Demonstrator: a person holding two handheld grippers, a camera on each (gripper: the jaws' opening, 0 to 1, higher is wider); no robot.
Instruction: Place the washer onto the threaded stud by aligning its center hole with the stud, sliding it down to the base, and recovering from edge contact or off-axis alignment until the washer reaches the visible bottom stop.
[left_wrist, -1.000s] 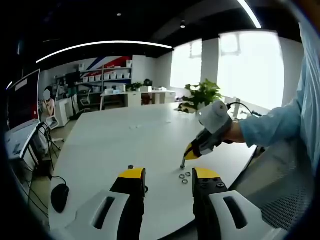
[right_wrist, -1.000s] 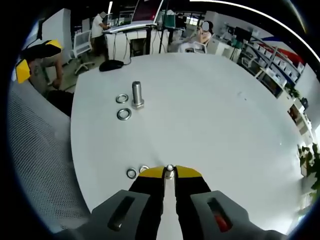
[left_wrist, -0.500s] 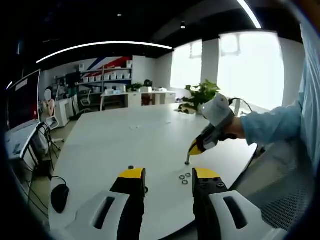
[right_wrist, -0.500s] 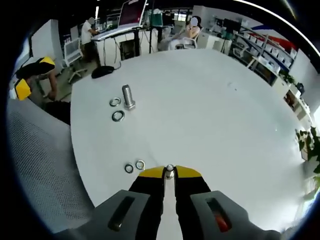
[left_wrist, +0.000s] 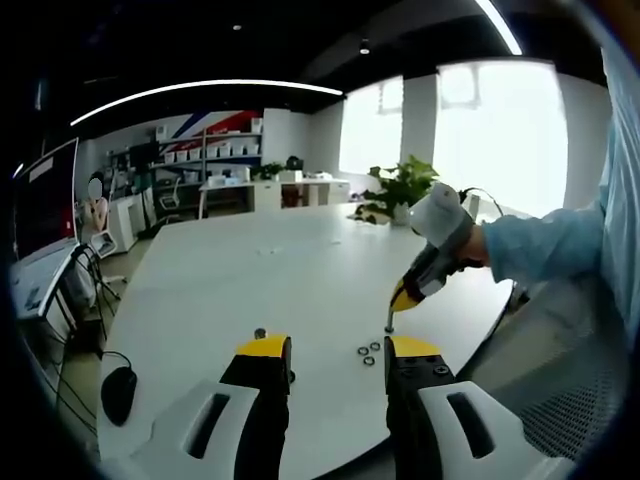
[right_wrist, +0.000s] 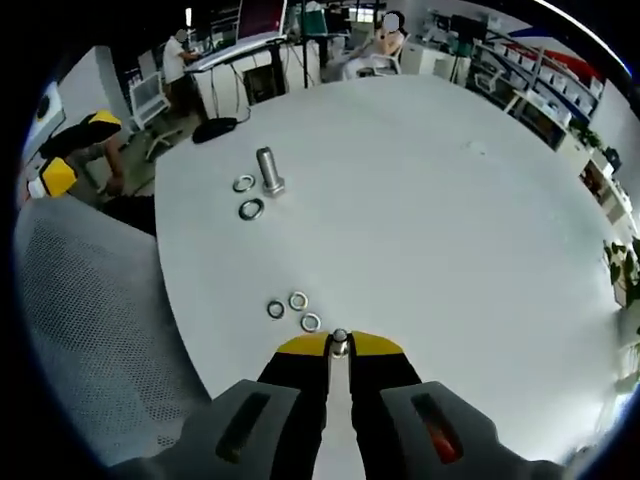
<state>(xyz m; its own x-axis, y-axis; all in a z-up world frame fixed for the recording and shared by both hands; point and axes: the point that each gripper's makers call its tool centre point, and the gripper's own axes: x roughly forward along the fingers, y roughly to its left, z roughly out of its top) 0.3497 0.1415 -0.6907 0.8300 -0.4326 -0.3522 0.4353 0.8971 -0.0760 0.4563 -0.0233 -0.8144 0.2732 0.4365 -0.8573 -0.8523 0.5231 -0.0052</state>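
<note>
Right gripper (right_wrist: 339, 347) at bottom centre of its view, jaws pinched on a small washer (right_wrist: 339, 340) held above the white table (right_wrist: 430, 220). Three loose washers (right_wrist: 297, 309) lie just past the tips. Threaded stud (right_wrist: 268, 169) stands upper left, two larger washers (right_wrist: 248, 197) beside it. Left gripper (left_wrist: 338, 352) at bottom centre, jaws apart, gripping nothing.
</note>
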